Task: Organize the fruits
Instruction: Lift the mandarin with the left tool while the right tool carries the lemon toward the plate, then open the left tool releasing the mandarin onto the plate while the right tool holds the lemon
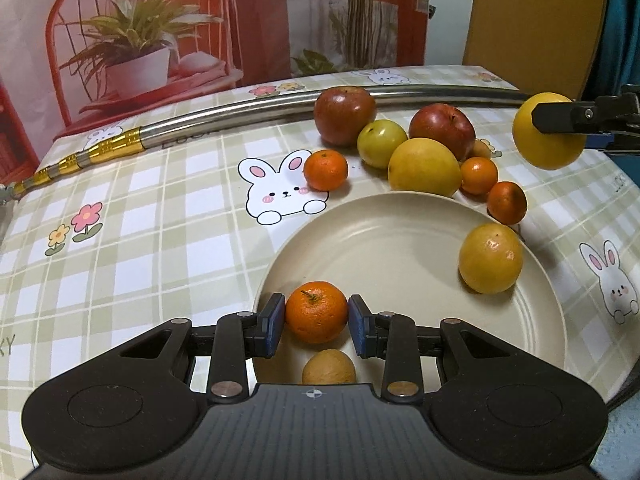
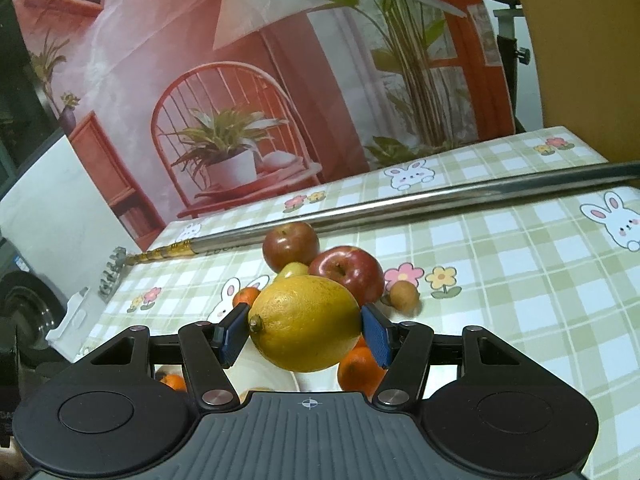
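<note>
My left gripper [image 1: 317,325] is shut on a tangerine [image 1: 316,311] just above the near side of a beige plate [image 1: 400,240]. On the plate lie a round yellow fruit [image 1: 491,258] and a small tan fruit [image 1: 329,368]. My right gripper [image 2: 304,334] is shut on a large yellow citrus [image 2: 306,328], held in the air. In the left wrist view that citrus [image 1: 548,148] hangs at the upper right, beyond the plate. Behind the plate a loose cluster lies on the cloth: two red apples [image 1: 345,116] [image 1: 442,132], a green-yellow fruit [image 1: 382,143], a big yellow citrus [image 1: 425,167] and three tangerines.
A long metal pole [image 1: 280,108] with a gold-banded end lies across the back of the table behind the fruit. The checked bunny tablecloth [image 1: 140,240] stretches bare to the left of the plate. A printed backdrop stands behind the table's far edge.
</note>
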Tool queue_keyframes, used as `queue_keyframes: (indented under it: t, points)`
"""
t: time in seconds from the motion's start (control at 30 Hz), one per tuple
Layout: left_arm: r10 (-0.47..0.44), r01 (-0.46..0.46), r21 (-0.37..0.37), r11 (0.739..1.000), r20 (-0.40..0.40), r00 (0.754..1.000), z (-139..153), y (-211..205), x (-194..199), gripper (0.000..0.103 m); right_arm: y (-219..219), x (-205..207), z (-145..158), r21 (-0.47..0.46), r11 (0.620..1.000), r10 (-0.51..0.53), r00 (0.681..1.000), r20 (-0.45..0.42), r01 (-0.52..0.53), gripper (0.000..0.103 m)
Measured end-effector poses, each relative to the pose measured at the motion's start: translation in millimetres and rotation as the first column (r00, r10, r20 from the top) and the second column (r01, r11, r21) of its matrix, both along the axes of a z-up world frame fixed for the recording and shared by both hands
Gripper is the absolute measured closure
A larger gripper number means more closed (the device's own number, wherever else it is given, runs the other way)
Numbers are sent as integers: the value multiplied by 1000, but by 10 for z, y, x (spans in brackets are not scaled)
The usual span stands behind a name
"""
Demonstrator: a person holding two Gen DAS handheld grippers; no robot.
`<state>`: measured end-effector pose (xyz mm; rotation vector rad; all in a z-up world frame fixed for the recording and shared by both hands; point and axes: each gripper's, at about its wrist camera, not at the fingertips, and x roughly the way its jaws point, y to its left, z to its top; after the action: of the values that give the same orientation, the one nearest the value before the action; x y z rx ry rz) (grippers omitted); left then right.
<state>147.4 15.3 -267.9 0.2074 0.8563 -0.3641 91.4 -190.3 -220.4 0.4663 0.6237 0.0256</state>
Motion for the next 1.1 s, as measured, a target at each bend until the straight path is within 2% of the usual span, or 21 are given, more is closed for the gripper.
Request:
queue_keyframes:
  t: [0.1,0.27,0.4,0.57,0.8,1.1]
  points:
    - [15,-15,-8,1000,-5,1000,15,9,-8,64,29,-36,-15,8,1000,10,1000,-15,-10,47]
    - [32,-31,-85,996,11,999,146,68,-77,52,199,-100,-49,-16,998,66,996,-54,-67,47]
    - [46,-41,-126,991,36,998,252,89,-169,52,339,-128,-78,-33,993,108,989,-97,-112,47]
    - [77,-67,-158,985,61,995,349,176,-285,52,556,-174,-72,-98,980,161,977,-142,-176,47]
    - [142,-125,-229,965,60,988,441,414,-331,52,748,-212,-62,-154,960,199,958,-205,-232,47]
    - [174,-152,-250,956,70,982,398,526,-353,52,933,-106,-112,-245,924,230,938,-258,-294,47]
